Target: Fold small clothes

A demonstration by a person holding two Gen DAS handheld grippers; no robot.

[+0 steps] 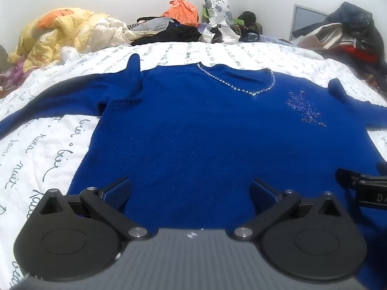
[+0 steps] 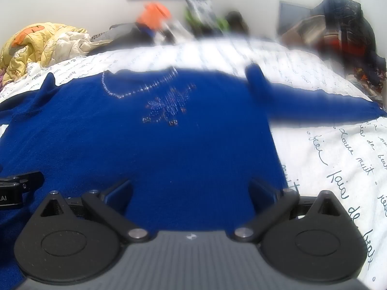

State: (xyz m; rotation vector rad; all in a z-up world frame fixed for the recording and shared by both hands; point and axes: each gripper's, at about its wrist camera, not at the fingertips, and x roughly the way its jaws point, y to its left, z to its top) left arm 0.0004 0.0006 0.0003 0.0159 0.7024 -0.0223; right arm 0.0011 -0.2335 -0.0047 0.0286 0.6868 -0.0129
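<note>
A royal-blue knit sweater (image 1: 193, 125) lies flat, front up, on the bed, with a rhinestone-trimmed neckline (image 1: 238, 82) and a beaded motif (image 1: 306, 108) on the chest. Both sleeves spread out sideways; the left sleeve (image 1: 60, 94) runs to the frame's left edge. My left gripper (image 1: 189, 192) hovers open over the lower hem, nothing between its blue pads. In the right wrist view the same sweater (image 2: 150, 145) fills the middle, its right sleeve (image 2: 314, 106) stretched out. My right gripper (image 2: 191, 192) is open over the hem near the sweater's right side. Each gripper shows at the other view's edge.
The bed has a white cover with black script (image 1: 36, 159). A yellow quilt (image 1: 58, 33) is bunched at the back left. Piled clothes and an orange bag (image 1: 181, 9) line the far edge. Dark garments (image 1: 348, 33) are heaped at the back right.
</note>
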